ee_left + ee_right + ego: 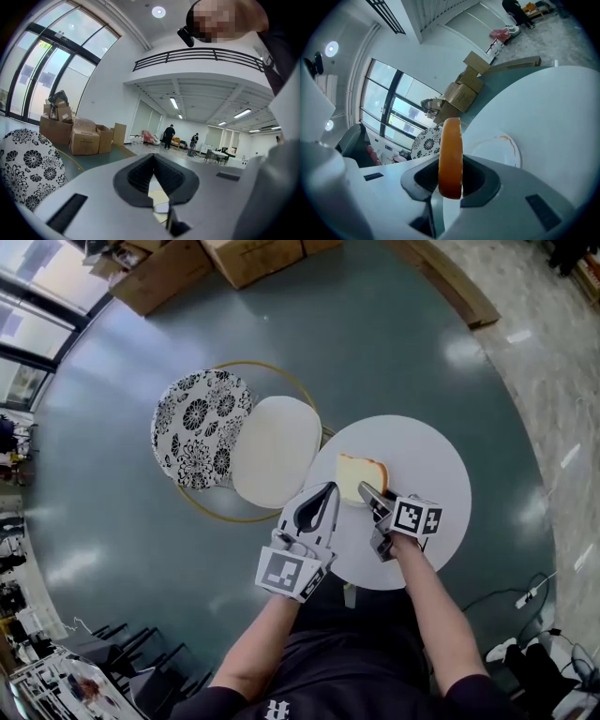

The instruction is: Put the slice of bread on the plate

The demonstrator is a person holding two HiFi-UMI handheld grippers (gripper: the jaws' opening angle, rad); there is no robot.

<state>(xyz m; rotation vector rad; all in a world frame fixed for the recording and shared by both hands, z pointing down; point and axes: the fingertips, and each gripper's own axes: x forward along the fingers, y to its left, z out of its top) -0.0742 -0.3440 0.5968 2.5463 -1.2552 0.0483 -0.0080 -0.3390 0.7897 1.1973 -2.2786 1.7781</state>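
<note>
A slice of bread [361, 476] with a brown crust hangs over the round white table [431, 465], and my right gripper [368, 491] is shut on its near edge. In the right gripper view the bread slice [450, 150] stands edge-on between the jaws of the right gripper [450, 180]. Beyond it a white plate [497, 149] with an orange smear lies on the table. My left gripper [328, 489] is just left of the bread at the table's left edge, its tips together and holding nothing. In its own view, the left gripper [153, 161] has the pads meeting.
Two chairs stand left of the table, one with a black-and-white flowered cushion [200, 427] and one with a plain white seat [277, 451]. Cardboard boxes [169, 268] sit on the green floor at the far side. Cables [530, 596] lie at the right.
</note>
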